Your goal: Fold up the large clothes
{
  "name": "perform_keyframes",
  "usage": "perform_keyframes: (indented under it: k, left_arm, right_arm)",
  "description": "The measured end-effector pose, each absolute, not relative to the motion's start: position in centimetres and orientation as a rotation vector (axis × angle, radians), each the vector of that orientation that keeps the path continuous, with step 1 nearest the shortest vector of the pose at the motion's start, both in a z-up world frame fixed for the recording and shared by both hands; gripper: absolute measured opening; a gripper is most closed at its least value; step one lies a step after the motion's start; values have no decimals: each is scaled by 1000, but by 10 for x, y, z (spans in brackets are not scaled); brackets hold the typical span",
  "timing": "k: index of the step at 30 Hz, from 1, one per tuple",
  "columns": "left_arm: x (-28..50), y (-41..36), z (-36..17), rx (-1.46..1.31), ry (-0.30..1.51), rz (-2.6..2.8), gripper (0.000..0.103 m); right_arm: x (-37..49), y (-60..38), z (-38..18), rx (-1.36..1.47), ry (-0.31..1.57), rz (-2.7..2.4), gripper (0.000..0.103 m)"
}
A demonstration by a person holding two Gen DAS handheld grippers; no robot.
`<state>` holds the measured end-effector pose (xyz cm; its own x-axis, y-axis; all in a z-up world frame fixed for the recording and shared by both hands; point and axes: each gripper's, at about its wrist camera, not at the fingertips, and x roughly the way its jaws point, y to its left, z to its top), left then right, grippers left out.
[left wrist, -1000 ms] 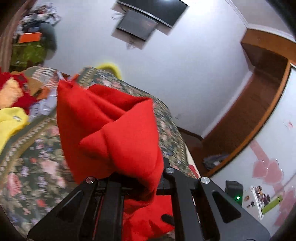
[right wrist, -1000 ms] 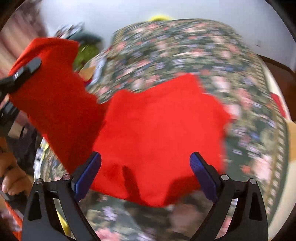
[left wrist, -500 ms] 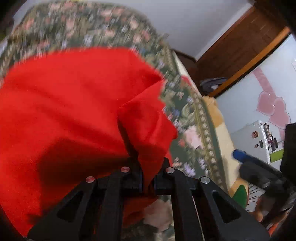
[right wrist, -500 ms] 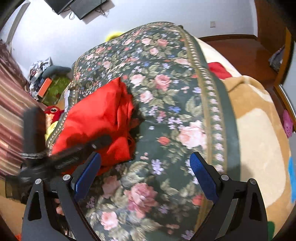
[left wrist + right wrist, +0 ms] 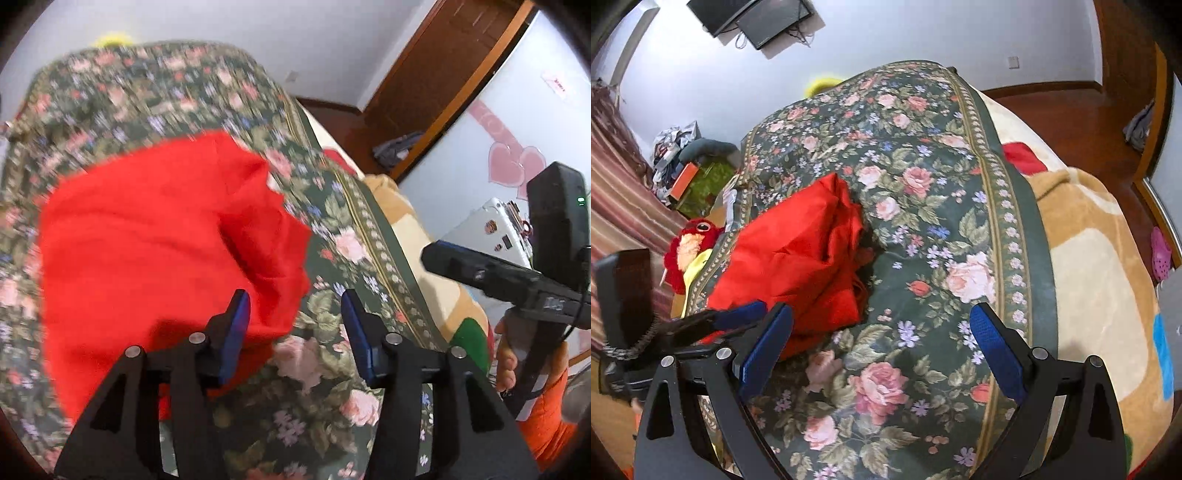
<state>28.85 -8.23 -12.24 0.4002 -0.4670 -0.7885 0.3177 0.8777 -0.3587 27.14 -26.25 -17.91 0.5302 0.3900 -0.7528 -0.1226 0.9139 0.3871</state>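
One second ago the left hand-held gripper (image 5: pixel 293 314) was pinched tight on a bunched fold of the red garment (image 5: pixel 159 251), held up above the bed (image 5: pixel 923 192); now its jaws are opening, and the blue pads no longer press the cloth, though a loose edge of it lies between them close to the left pad. The garment has come down onto the floral bedspread (image 5: pixel 354 236) and lies there as a thick, crumpled bundle near the bed's left side, not as a flat rectangle. The right hand-held gripper (image 5: pixel 882 347) has its fingers spread wide with nothing between them; it has drawn off the garment, which it hung directly over a second ago, and now hovers above bare bedspread just beside the bundle. By my reading, a fold has just been laid down and let go, so the piece is partly folded. The bundle looks lumpy, so smoothing or another fold probably remains.
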Motion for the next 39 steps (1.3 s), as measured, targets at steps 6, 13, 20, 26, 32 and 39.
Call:
perform_keyframes:
  k: [6, 13, 20, 26, 32, 39]
  left_arm:
    - [278, -20, -88, -161, 894, -334, 75]
    - [289, 46, -122, -216, 942, -142, 82]
    - [287, 69, -183, -399, 1064, -174, 96]
    - [274, 58, -213, -403, 1109, -203, 103]
    - [270, 60, -215, -425, 1101, -197, 103]
    - [271, 59, -214, -398, 1097, -185, 103]
  right_arm:
    - [273, -226, -168, 235, 945, 367, 96]
    - [286, -176, -174, 179, 965, 448, 96]
    - [300, -138, -191, 108, 1007, 512, 96]
    - [312, -135, -217, 84, 1073, 500, 96]
    - [333, -172, -235, 213, 1123, 377, 96]
    - [327, -214, -248, 226, 1159, 310, 96]
